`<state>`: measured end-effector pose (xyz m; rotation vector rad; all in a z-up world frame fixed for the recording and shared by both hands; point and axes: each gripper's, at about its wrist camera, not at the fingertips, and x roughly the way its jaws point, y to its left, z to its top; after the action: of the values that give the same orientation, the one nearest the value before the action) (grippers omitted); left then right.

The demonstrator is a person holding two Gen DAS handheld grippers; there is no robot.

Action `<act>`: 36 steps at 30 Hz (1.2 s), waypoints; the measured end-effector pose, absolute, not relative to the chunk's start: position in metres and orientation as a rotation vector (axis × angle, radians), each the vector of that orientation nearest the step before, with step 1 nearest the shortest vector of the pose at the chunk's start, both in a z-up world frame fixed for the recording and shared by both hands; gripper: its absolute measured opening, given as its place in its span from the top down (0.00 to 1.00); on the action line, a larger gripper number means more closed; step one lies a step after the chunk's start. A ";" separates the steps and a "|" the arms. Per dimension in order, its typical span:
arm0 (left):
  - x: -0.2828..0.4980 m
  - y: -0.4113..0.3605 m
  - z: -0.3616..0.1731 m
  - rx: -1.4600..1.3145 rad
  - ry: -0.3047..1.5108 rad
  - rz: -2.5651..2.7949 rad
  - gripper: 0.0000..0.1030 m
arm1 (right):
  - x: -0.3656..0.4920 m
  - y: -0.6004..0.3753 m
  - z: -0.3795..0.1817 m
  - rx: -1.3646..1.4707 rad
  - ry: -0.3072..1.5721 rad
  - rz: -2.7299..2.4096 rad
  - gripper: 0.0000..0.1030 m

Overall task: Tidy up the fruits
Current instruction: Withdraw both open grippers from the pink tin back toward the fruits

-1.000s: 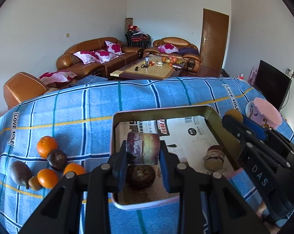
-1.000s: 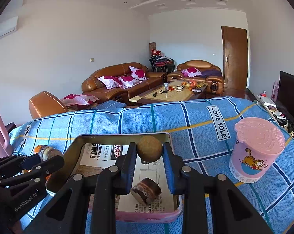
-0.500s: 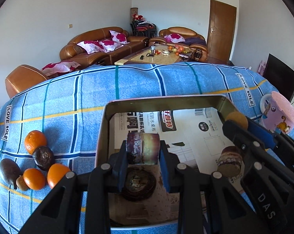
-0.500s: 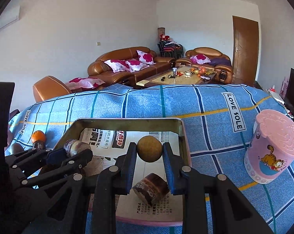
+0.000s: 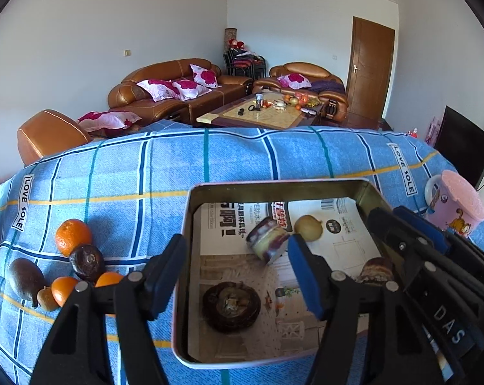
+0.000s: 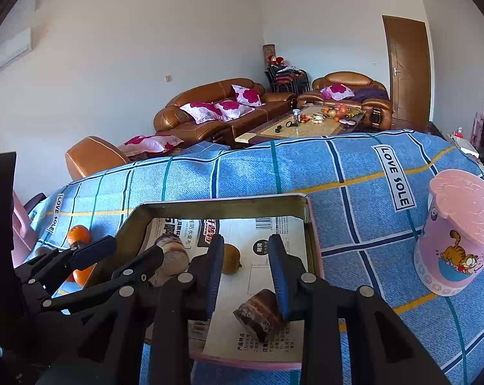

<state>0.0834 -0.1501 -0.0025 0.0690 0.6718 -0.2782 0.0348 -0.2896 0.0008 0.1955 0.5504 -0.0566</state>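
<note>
My left claw (image 5: 237, 247) has just been opening, and its jaws now stand wide with nothing between them. The cut fruit piece (image 5: 267, 243) lies tilted on the paper inside the tray (image 5: 190, 211), just past my right-hand finger. My right claw (image 6: 246, 243) is slightly parted and also empty. The round yellow fruit (image 5: 307, 227) sits on the paper near the tray's far wall.

The closest risk, I think, is the tilted piece. It is propped on an edge right beside my finger, so a careless pull back could clip it and roll it into the yellow fruit.

The 2 claws also hang close together over 1 tray. If both lift or swing at once, they could knock each other or catch the rim and shift the tray on the cloth.

The brown chunk (image 6: 258, 312) lies just under my right claw's finger, so any dip there would squash or drag it.

3 oranges (image 5: 72, 235) and some dark fruit (image 5: 86, 261) wait in a tight cluster on the surface to the left. Grabbing 1 could send its neighbours rolling.
</note>
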 end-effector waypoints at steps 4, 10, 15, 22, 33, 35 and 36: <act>0.079 -0.137 0.006 0.030 0.636 -0.254 0.18 | 0.028 -0.298 0.006 0.245 0.508 -0.078 0.48; 0.068 -0.112 0.015 -0.023 0.586 -0.271 0.00 | 0.019 -0.308 0.009 0.321 0.459 -0.075 0.27; 0.055 -0.091 0.018 0.025 0.521 -0.199 0.00 | 0.007 -0.304 0.014 0.271 0.393 -0.157 0.27; 0.053 -0.058 0.005 0.078 0.518 -0.114 0.00 | -0.002 -0.301 0.017 0.224 0.331 -0.261 0.27; 0.045 -0.037 -0.002 0.142 0.502 -0.078 0.00 | -0.006 -0.275 0.017 0.099 0.309 -0.329 0.26; 0.045 -0.033 -0.002 0.144 0.506 -0.078 0.00 | -0.007 -0.269 0.017 0.090 0.321 -0.323 0.27; 0.045 -0.031 -0.003 0.139 0.508 -0.078 0.00 | -0.007 -0.266 0.016 0.092 0.328 -0.317 0.27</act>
<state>0.0445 -0.0310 -0.0025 0.1393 0.5076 -0.0776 -0.0073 -0.2655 0.0161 0.0918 0.3282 -0.3170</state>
